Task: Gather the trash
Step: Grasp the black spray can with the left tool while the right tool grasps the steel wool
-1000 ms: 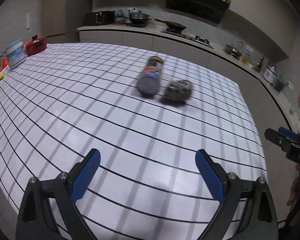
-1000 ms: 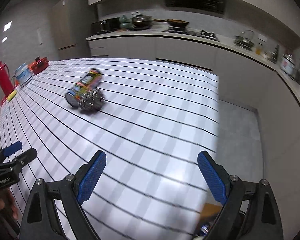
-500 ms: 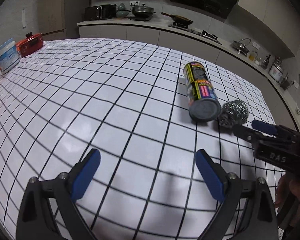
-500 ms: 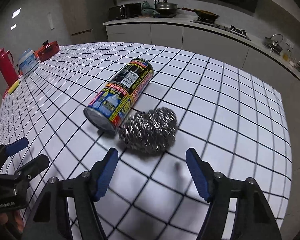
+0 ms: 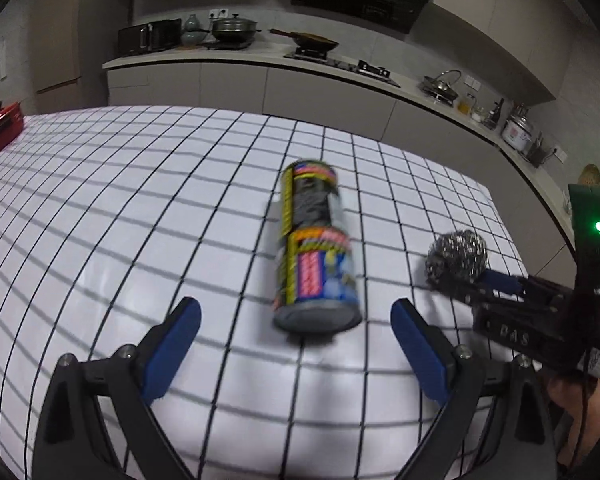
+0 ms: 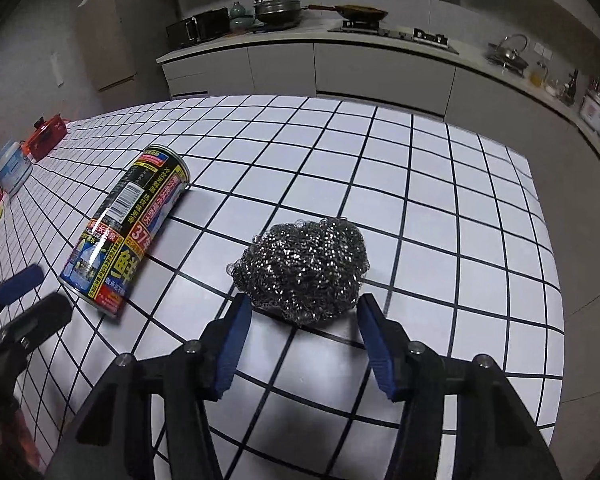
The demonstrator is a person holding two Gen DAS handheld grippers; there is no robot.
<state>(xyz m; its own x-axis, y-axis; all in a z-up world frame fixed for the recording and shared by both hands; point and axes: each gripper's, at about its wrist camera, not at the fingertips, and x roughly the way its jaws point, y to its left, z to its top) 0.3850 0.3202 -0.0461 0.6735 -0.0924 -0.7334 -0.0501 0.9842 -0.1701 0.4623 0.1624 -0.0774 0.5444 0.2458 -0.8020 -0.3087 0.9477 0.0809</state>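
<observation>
Two targets: right gripper (image 6: pixel 300 312) just closing around steel scourer (image 6: pixel 302 268), not yet pinched; left gripper (image 5: pixel 296 316) open, can (image 5: pixel 316 252) at 12 o'clock.

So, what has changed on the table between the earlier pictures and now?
Both grippers came in closer: the left gripper, wide open, now faces the lying spray can; the right gripper has just been closing its jaws around the steel wool scourer, seemingly not yet pressing on it. The can and the scourer stay on the tiled table.
</observation>
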